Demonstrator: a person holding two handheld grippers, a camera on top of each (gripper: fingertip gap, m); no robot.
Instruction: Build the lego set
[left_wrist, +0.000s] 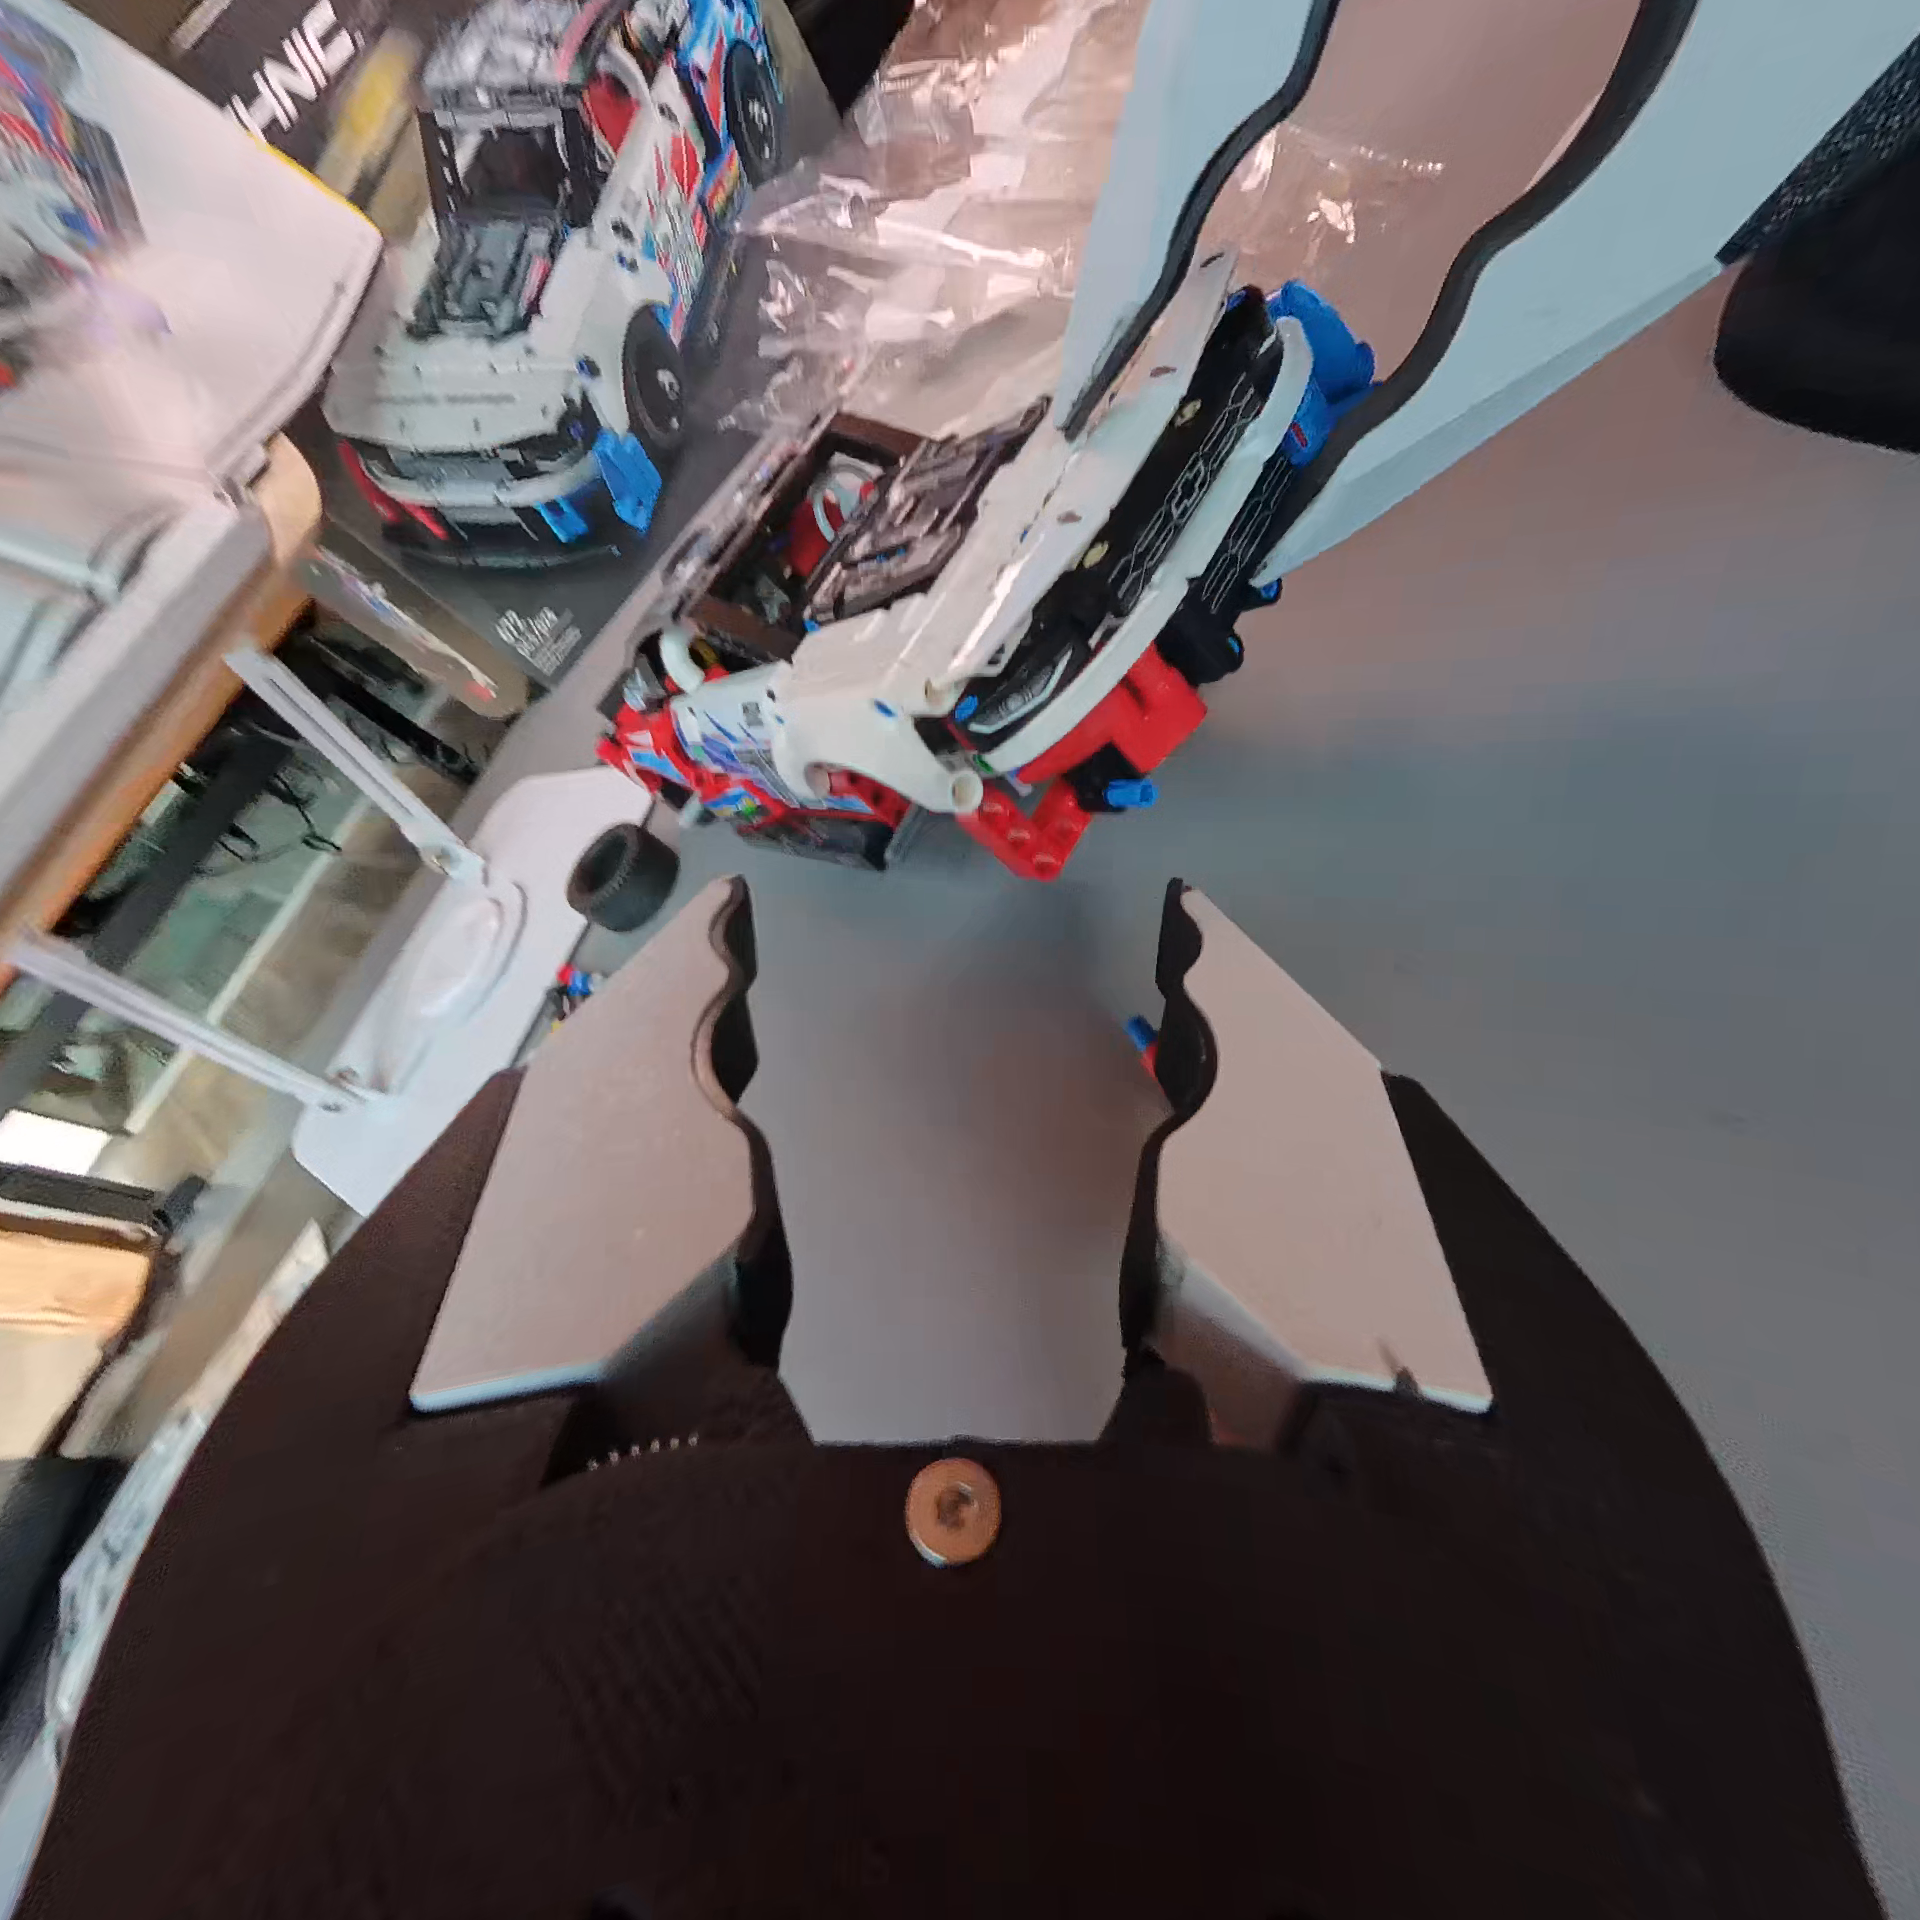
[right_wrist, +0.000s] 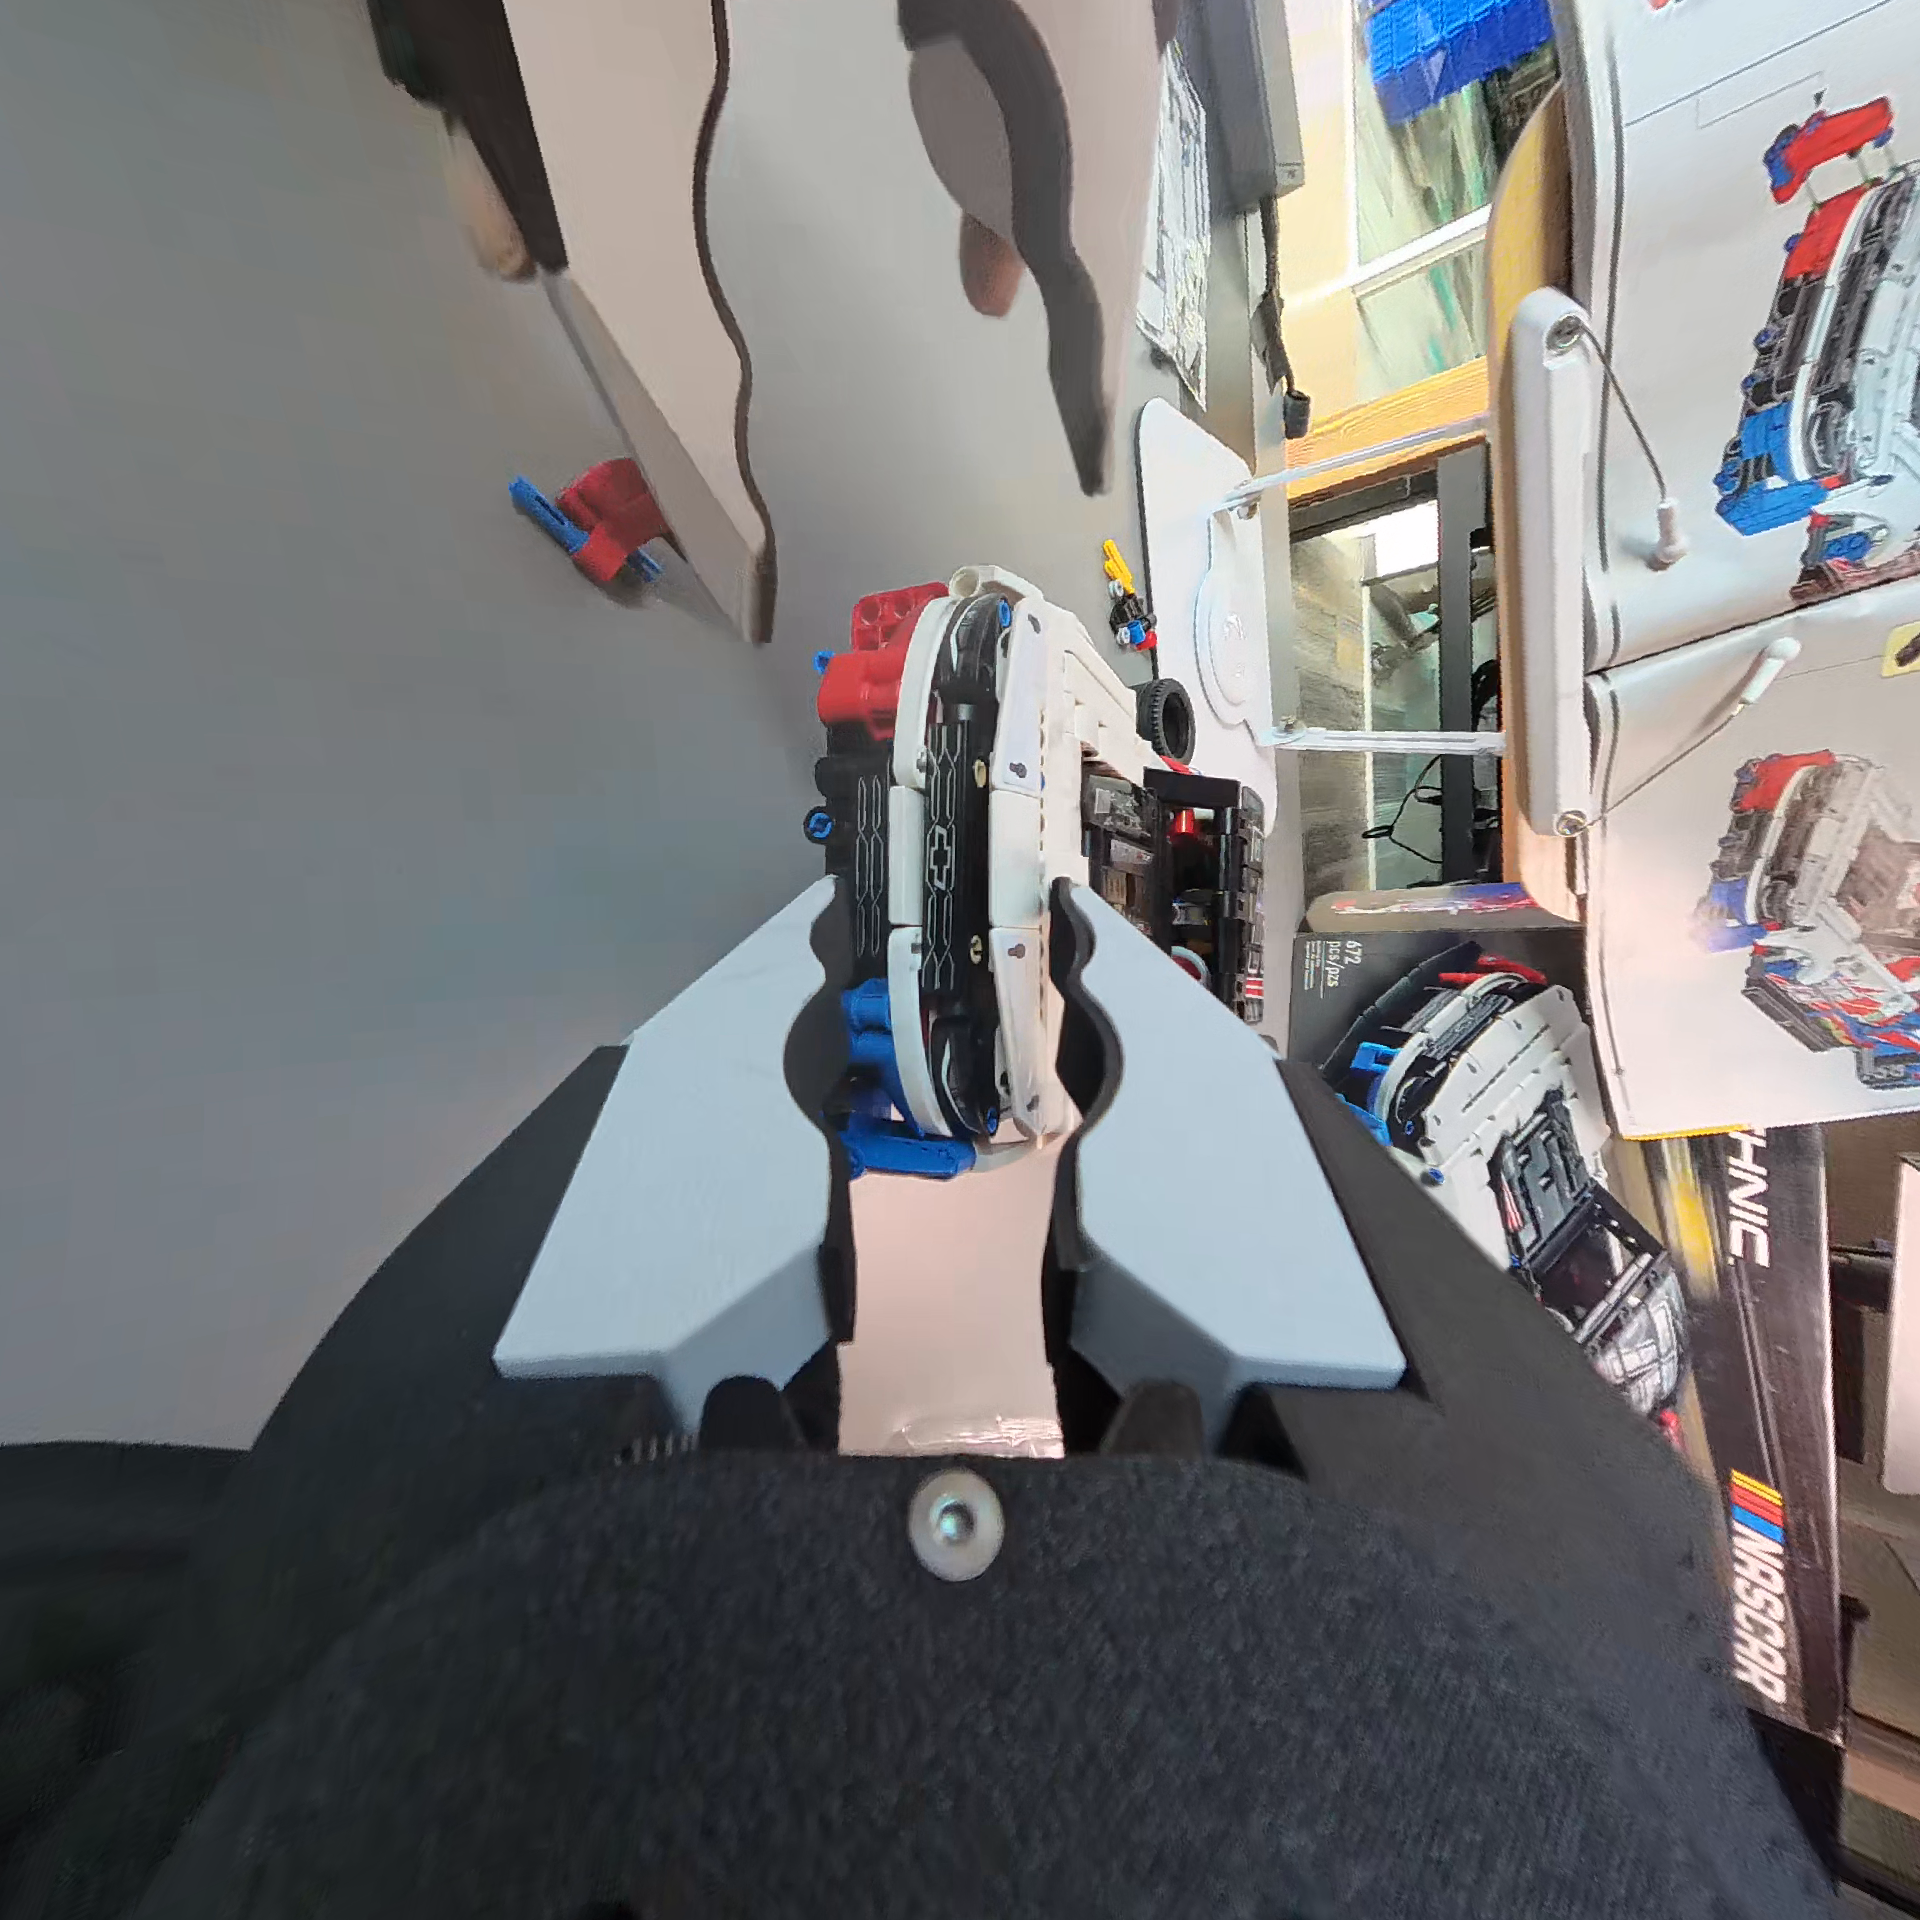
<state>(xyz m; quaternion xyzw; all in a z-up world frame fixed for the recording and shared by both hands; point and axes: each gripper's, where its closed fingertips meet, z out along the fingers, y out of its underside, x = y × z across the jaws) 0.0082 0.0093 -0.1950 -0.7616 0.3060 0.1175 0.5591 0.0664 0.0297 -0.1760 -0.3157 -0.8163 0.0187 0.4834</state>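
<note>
The partly built white, red and blue lego car (right_wrist: 966, 862) stands tilted with its rear on the grey table (right_wrist: 312, 831). My right gripper (right_wrist: 945, 904) is shut on its front end, one finger on the blue underside, the other on the white hood. In the left wrist view the car (left_wrist: 914, 665) lies ahead, with the right gripper (left_wrist: 1184, 488) clamping its black grille end from the upper right. My left gripper (left_wrist: 956, 914) is open and empty, just short of the car's red corner. A small red and blue piece (right_wrist: 603, 520) lies on the table beside its finger (right_wrist: 675, 436).
A loose black tyre (left_wrist: 623, 878) and several tiny pieces (right_wrist: 1127, 613) lie by a white stand (right_wrist: 1236, 623) holding the instruction booklet (right_wrist: 1766, 499). The set's box (left_wrist: 540, 312) and a clear plastic bag (left_wrist: 935, 208) lie beyond the car.
</note>
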